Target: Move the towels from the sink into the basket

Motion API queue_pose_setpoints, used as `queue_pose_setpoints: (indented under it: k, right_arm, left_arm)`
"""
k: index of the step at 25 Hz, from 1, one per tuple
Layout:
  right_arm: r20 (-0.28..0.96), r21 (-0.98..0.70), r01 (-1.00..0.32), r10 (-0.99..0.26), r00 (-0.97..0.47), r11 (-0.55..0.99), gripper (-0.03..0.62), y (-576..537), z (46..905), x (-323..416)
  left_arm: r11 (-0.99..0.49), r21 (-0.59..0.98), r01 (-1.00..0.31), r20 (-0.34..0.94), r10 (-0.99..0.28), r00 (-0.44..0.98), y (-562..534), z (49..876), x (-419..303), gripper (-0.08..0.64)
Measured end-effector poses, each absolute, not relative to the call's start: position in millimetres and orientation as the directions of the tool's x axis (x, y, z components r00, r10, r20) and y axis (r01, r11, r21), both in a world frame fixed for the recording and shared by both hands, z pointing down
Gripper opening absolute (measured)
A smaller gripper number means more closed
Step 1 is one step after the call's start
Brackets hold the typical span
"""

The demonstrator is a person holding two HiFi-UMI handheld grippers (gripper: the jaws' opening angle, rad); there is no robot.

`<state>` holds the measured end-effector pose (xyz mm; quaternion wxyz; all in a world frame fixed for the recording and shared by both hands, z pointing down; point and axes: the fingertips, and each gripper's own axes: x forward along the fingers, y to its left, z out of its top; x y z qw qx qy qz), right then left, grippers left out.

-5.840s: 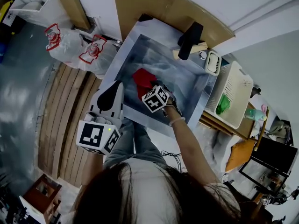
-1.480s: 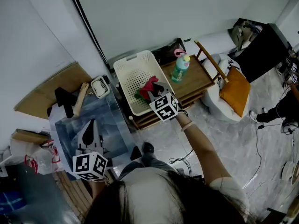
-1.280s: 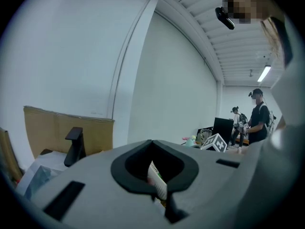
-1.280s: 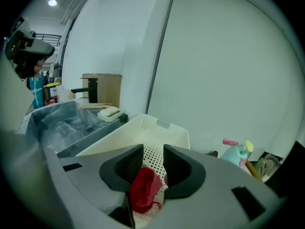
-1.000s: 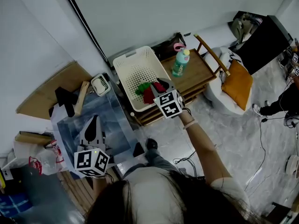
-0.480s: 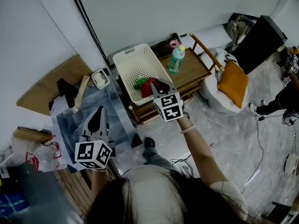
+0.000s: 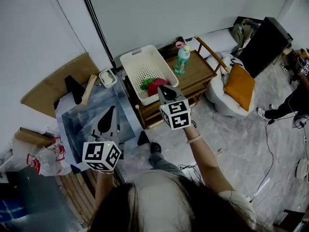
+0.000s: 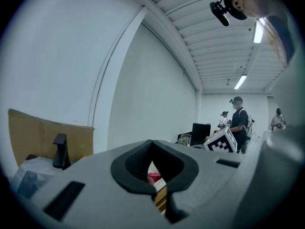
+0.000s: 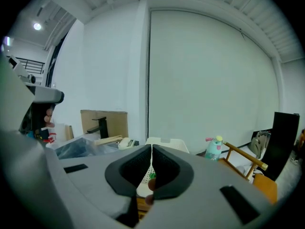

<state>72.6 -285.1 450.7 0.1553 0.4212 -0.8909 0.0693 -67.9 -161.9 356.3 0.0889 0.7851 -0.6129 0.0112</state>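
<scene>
A white perforated basket (image 7: 139,67) stands on a wooden rack. A red towel (image 7: 156,86) and a green towel (image 7: 146,84) lie in its near end. My right gripper (image 7: 164,90) hovers just over the basket's near rim, apart from the towels. Its jaws have just been closing and now stand shut with nothing between them (image 9: 151,149). The basket (image 9: 164,142) shows ahead in the right gripper view. My left gripper (image 7: 112,110) hangs over the steel sink (image 7: 83,124), shut and empty (image 8: 152,144). No towel shows in the visible part of the sink.
A green bottle (image 7: 182,62) stands on the wooden rack (image 7: 200,79) right of the basket. A black faucet (image 7: 74,88) and a small white box (image 7: 107,77) sit behind the sink. An orange cushion (image 7: 239,86) and plastic bags (image 7: 36,151) lie on the floor.
The red towel has gone from the right gripper into the basket. That gripper has pulled back toward me and up, and its jaws have closed. The left gripper has shifted slightly over the sink.
</scene>
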Motion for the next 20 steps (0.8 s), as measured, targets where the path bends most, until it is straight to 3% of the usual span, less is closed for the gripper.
queue_pose_setpoints:
  k: [20]
  right_arm:
    - [0.182,0.036,-0.769,-0.761,-0.623,0.638,0.026,-155,380,78]
  left_arm:
    - [-0.278,0.085,-0.957,0.045,-0.958,0.282,-81,334,-51,0.008]
